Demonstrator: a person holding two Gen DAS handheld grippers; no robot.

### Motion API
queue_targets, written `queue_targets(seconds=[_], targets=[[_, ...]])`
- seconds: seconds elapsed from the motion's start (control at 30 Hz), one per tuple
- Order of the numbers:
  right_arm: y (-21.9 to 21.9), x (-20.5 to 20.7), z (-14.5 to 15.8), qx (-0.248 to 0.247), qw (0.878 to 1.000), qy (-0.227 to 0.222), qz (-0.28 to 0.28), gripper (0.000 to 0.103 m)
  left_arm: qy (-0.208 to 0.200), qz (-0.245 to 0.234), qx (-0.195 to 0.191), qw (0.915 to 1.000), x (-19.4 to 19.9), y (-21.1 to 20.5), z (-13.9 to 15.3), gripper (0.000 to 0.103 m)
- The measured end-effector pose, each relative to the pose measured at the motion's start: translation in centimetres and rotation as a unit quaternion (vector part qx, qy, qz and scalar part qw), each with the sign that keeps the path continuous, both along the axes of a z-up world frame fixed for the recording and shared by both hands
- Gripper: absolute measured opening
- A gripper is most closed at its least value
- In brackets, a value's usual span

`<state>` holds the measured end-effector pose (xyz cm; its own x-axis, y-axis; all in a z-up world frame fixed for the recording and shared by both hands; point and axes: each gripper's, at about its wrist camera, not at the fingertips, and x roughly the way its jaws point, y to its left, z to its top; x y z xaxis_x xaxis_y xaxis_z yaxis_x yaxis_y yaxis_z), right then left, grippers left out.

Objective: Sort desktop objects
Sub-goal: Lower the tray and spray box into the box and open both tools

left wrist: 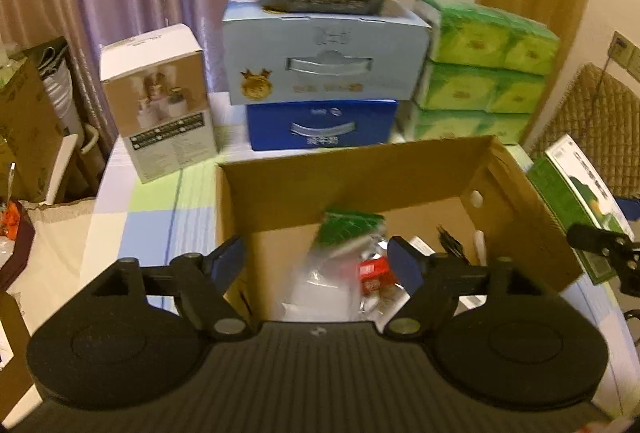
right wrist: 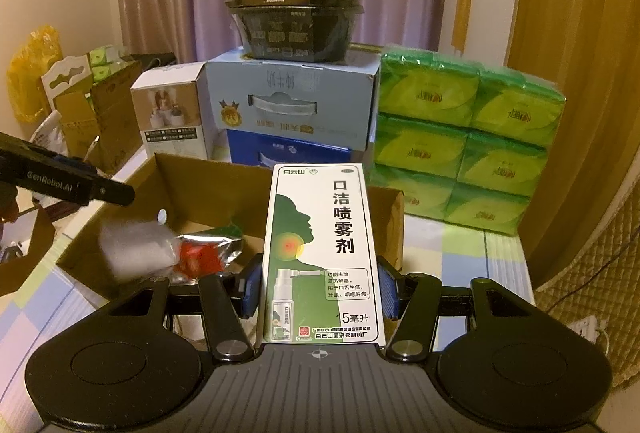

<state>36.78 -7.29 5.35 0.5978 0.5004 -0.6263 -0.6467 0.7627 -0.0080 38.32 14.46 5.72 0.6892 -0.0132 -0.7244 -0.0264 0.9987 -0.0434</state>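
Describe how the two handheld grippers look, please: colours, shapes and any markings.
Both the left gripper and the right gripper are matte black, with two round discs, a ribbed grey centre plate and blue pads on the fingers. White "GenRobot.AI" lettering marks the left one's side.

Checked tablecloth [left wrist: 160, 209], cardboard box [left wrist: 360, 173], tissue packs [right wrist: 460, 153]

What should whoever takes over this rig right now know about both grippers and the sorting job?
Left gripper: open, empty, above the cardboard box.
Right gripper: shut on the mouth spray box, held upright near the box's edge.
Done: a clear bag, red packet and green packet lie inside the box.
Left: probably drop the spray box in.
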Motion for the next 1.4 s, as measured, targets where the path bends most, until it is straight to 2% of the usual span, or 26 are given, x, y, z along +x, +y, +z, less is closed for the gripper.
queue_targets(seconds=[0.23, 0.47, 0.93, 1.1, 1.2, 1.4], targets=[[-0.1, 0.6, -1.2, -0.009, 1.000, 0.010, -0.005, 0.053, -0.015, 0.005, 0.004, 0.9999, -1.4, 0.9, -0.1, 0.074], [0.5, 1.0, -1.3, -0.011, 1.000, 0.017, -0.005, 0.053, -0.019, -0.010, 0.016, 0.9996, -2.4, 0.3, -0.5, 0.077], [3.9, 1.9, -1.0, -0.012, 1.000, 0.027, 0.009, 0.053, -0.014, -0.016, 0.016, 0.9996, -2.5, 0.2, -0.9, 0.078], [5.6, 2.8, -1.2, 0.003, 0.999, 0.041, 0.015, 0.053, -0.010, -0.010, 0.014, 0.9998, -2.7, 0.7, -1.1, 0.080], [6.5, 3.3, -1.6, 0.002, 0.998, 0.061, 0.019, 0.073, -0.011, -0.007, 0.012, 0.9998, -3.0, 0.9, -1.1, 0.088], [6.3, 2.1, -2.2, -0.002, 0.998, 0.059, 0.024, 0.076, -0.021, -0.005, 0.017, 0.9996, -3.8, 1.1, -1.2, 0.093]])
